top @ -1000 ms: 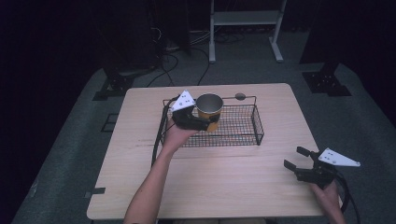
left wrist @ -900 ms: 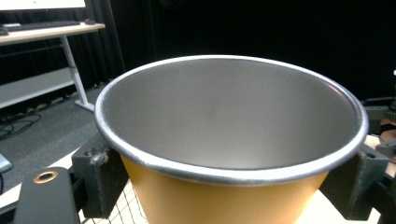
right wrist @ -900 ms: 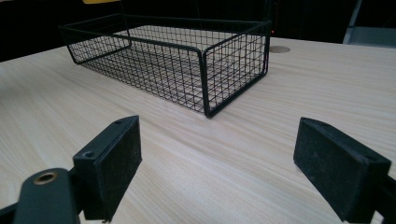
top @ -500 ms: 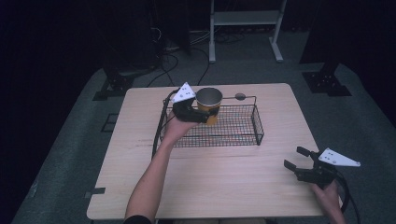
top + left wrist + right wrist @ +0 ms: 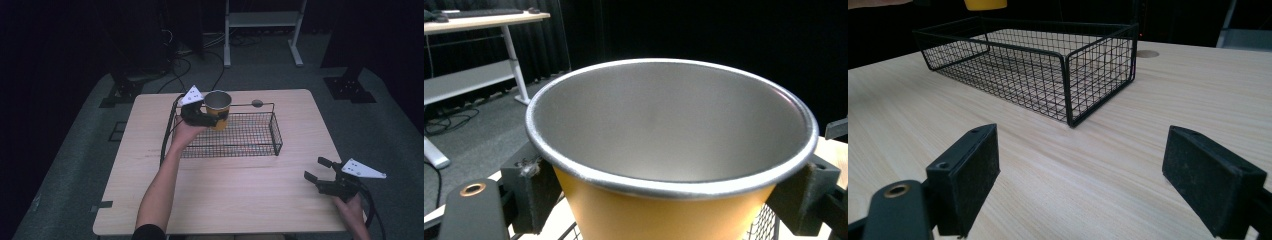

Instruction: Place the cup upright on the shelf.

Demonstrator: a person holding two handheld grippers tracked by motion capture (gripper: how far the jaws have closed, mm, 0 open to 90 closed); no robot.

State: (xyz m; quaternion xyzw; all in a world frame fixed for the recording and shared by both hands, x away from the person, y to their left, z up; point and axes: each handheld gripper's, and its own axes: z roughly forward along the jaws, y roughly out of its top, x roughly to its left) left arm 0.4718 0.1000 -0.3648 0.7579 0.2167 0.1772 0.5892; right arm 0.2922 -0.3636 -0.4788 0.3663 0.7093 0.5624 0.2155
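A yellow cup (image 5: 218, 108) with a silver inside and rim is held upright above the far left part of the black wire basket (image 5: 260, 145). My left gripper (image 5: 202, 116) is shut on the yellow cup, its jaws pressing both sides. In the left gripper view the cup (image 5: 664, 165) sits between the two black pads (image 5: 531, 192). My right gripper (image 5: 316, 170) hovers over the table's near right corner, open and holding nothing. In the right gripper view its pads (image 5: 968, 170) stand wide apart, facing the basket (image 5: 1048, 65), and the cup's bottom (image 5: 985, 4) shows at the top edge.
The wooden table (image 5: 235, 200) has a round grommet (image 5: 257, 103) near its far edge behind the basket. A white desk frame (image 5: 260, 25) and cables lie on the grey floor beyond. Dark curtains surround the area.
My left gripper has lifted the cup a little higher and farther over the basket's far left corner. The right gripper has stayed where it was.
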